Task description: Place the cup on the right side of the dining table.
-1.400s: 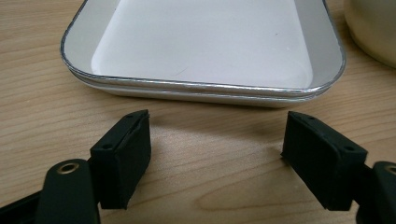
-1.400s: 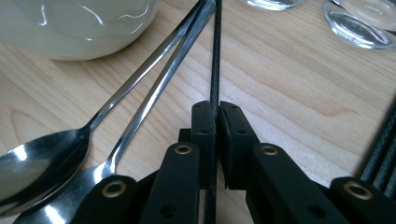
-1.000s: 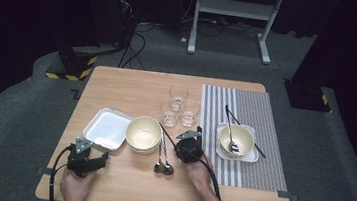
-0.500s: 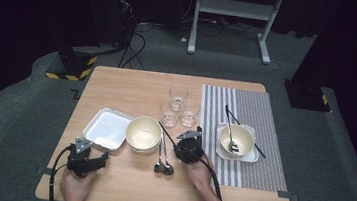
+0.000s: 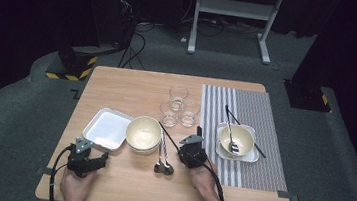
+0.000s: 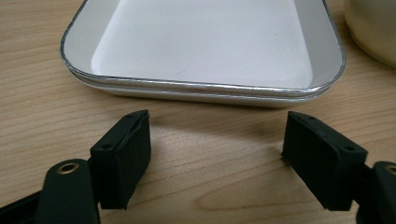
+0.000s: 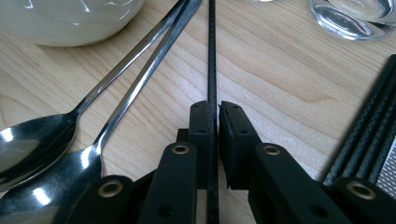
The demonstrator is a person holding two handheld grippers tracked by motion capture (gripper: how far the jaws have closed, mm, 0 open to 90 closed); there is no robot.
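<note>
right hand-held gripper (image 7: 213, 116): jaws just closing, now pinched on the thin black chopstick (image 7: 212, 56) lying on the wooden counter (image 5: 133, 83) right of two steel spoons (image 5: 162, 166) | left hand-held gripper (image 6: 217, 149): wide, empty, before white square tray (image 6: 205, 51) | lift looks next

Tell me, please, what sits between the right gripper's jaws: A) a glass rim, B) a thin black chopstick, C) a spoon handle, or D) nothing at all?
B: in the right gripper view, the right gripper has its jaws nearly together around a thin black chopstick, while the two spoons lie apart on the wood to one side.
</note>
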